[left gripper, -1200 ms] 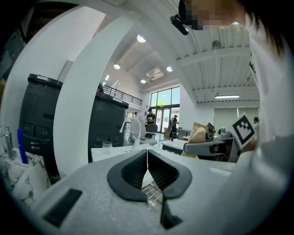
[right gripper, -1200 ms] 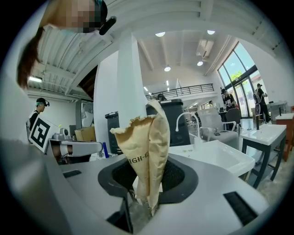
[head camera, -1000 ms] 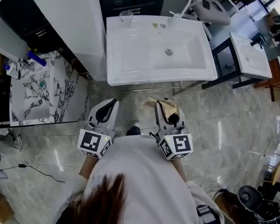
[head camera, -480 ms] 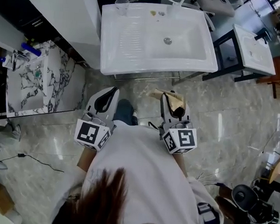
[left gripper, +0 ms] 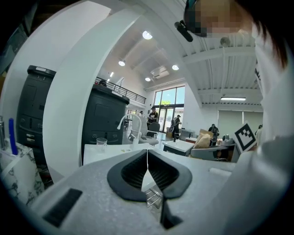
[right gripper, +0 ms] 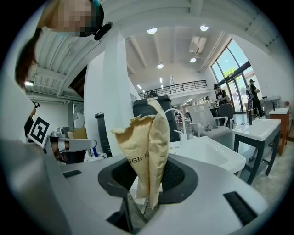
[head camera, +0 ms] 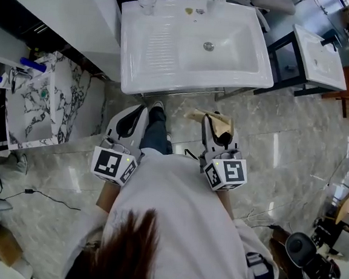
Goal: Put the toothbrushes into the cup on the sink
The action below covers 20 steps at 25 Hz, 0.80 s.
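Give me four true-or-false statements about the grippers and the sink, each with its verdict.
1. The right gripper is shut on a tan paper packet. True.
2. The left gripper holds a toothbrush. False: its jaws are together with nothing between them.
3. A clear cup stands at the back left corner of the sink. True.
4. Both grippers are over the sink. False: both are over the floor, short of the sink's front edge.

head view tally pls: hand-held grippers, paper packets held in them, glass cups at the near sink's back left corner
hand-held grippers: 2 (left hand-held gripper, right hand-held gripper)
paper packet: 1
glass cup: 1
total: 4
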Each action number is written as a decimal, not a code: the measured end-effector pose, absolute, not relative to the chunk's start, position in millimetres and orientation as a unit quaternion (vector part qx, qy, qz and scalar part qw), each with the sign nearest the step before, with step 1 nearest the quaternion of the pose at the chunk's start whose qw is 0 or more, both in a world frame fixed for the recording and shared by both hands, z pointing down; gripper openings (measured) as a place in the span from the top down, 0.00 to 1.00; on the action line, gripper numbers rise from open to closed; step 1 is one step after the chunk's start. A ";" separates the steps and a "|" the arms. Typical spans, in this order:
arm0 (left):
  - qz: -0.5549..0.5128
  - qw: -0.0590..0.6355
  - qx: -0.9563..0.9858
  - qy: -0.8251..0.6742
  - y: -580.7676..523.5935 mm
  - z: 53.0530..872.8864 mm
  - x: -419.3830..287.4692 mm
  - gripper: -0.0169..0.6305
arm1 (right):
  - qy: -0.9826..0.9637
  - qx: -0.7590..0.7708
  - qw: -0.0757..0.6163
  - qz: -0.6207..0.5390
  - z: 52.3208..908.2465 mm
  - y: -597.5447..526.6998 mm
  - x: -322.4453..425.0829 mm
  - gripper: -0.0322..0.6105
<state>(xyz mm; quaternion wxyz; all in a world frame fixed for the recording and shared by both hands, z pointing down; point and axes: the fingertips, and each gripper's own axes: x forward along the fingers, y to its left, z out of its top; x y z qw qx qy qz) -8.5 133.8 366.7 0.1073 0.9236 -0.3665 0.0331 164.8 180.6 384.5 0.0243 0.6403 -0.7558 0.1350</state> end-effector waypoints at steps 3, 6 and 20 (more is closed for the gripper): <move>0.033 0.113 0.922 -0.368 113.8 370.1 -5.5 0.95 | -0.755 0.640 0.026 0.140 387.2 161.5 167.8 0.77; 0.037 0.118 0.921 -0.370 88.1 373.3 -2.7 0.95 | -0.759 0.635 0.031 0.145 389.0 135.3 167.7 0.77; 0.036 0.132 0.914 -0.382 -46.3 373.0 -5.5 0.95 | -0.767 0.628 0.035 0.126 364.4 -11.5 170.0 0.77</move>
